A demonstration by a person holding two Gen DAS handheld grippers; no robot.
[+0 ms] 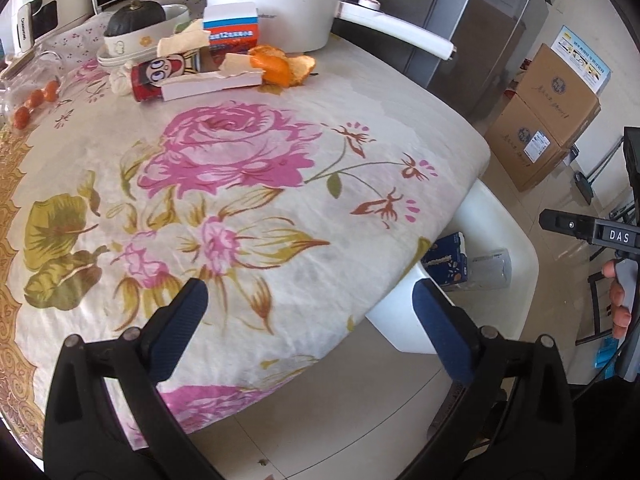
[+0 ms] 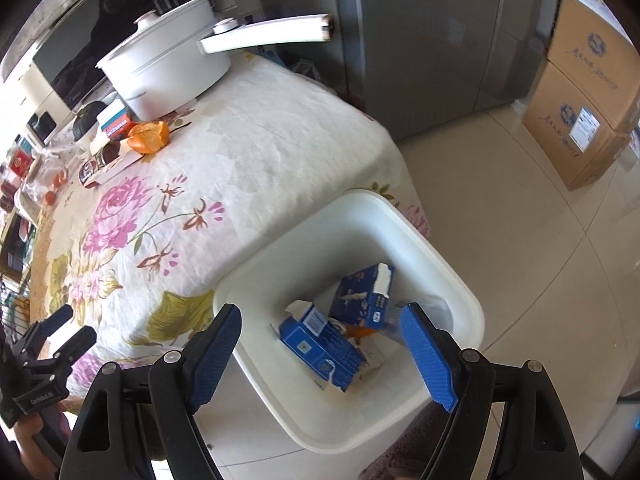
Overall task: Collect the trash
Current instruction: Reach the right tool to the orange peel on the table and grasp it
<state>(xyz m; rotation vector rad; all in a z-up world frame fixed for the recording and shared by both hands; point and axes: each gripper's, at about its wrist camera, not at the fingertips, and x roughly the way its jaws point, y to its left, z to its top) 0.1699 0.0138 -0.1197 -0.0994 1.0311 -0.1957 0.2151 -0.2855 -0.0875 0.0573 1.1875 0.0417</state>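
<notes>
Already binned: two blue cartons [image 2: 320,344] and a clear plastic piece are seen lying in the white bin [image 2: 448,280], which stands on the floor just beside the worktop's corner.
Left to collect: orange peel [image 1: 280,65], a torn white box [image 1: 212,84], a red cartoon-printed can [image 1: 154,76] and torn cardboard scraps are clustered at the far side of the worktop [image 1: 360,92], beside a white pot [image 1: 280,8]. The task is judged partly done.
Right hand-held gripper [image 2: 324,356]: held over the bin, jaws wide apart, nothing between them.
Left hand-held gripper [image 1: 310,328]: held above the near worktop edge, jaws apart and empty.
Surface: a cream cloth printed with pink roses is spread over the worktop.
Room: pale floor tiles, a grey refrigerator [image 2: 432,40] and stacked cardboard boxes [image 2: 584,112] are seen.
</notes>
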